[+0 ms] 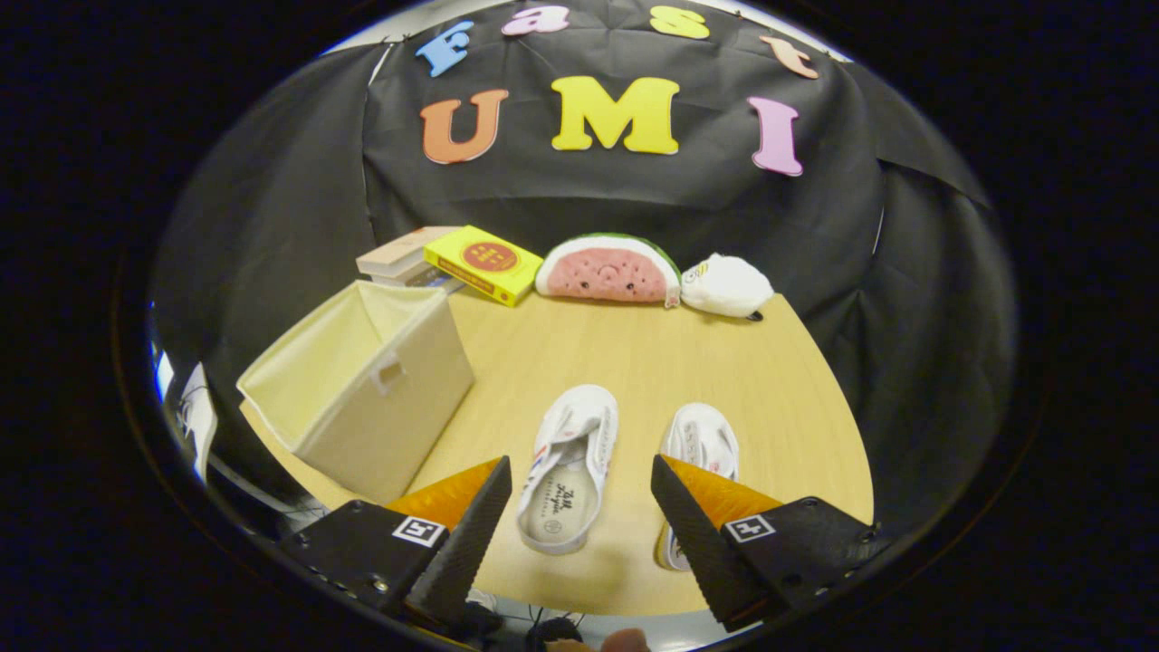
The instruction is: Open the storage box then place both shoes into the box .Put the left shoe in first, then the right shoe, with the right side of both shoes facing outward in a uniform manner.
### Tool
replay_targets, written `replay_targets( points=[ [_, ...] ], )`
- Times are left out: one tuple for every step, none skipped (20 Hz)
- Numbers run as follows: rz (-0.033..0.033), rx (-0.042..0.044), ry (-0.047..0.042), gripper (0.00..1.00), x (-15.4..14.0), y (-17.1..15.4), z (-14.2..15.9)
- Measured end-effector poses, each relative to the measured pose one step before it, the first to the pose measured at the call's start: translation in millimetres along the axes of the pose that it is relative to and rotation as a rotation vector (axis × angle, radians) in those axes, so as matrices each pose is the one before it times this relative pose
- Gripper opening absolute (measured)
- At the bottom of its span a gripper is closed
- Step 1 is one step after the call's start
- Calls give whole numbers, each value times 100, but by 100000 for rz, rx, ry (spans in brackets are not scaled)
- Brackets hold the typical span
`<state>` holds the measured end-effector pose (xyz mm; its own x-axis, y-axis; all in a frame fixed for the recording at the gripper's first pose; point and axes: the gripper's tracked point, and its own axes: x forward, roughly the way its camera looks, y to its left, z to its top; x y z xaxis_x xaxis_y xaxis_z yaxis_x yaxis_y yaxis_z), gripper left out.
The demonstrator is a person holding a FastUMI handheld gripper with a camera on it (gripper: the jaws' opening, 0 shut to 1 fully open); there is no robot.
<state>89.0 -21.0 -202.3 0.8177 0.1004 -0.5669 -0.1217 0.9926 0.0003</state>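
A cream fabric storage box [362,389] stands open-topped on the wooden table, to the left of and beyond my left finger. Two white canvas shoes lie toes away from me. The left shoe [569,466] lies between my fingers, heel nearest me, its insole showing. The right shoe [702,444] lies beside it, partly hidden behind my right finger [702,534]. My gripper [579,480] hovers above the table's near edge, open wide, touching nothing.
Along the back of the table sit stacked books with a yellow book [483,263] on top, a watermelon-slice plush [608,269] and a white plush [726,286]. The table's [634,362] front edge runs just under my fingers. Black cloth closes off the back and sides.
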Motion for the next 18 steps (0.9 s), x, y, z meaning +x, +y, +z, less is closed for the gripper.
replay_targets(
  points=[
    [-63,-354,1874,96,1010,-477,-686],
    [92,-895,1289,96,1052,-286,-700],
    [121,-897,1576,96,992,-209,-587],
    [730,251,1910,96,1225,-68,-726],
    [677,1075,1653,96,887,-122,-327],
    [710,813,739,96,867,-78,-291],
    [933,1097,756,96,841,-113,-73],
    [556,1664,1784,96,1085,-126,-247],
    [474,1819,1392,96,841,-93,-250],
    [-197,1631,-114,95,935,-254,205],
    [267,1340,-243,90,430,51,314],
    [511,1091,405,85,667,185,37],
    [435,714,673,80,348,109,-24],
    [693,1070,704,71,660,121,-50],
    [400,855,930,61,414,225,-81],
    [-14,1195,753,52,420,3,-71],
    [475,1911,738,42,409,3,-150],
    [646,2051,1745,33,-20,359,-301]
  ],
)
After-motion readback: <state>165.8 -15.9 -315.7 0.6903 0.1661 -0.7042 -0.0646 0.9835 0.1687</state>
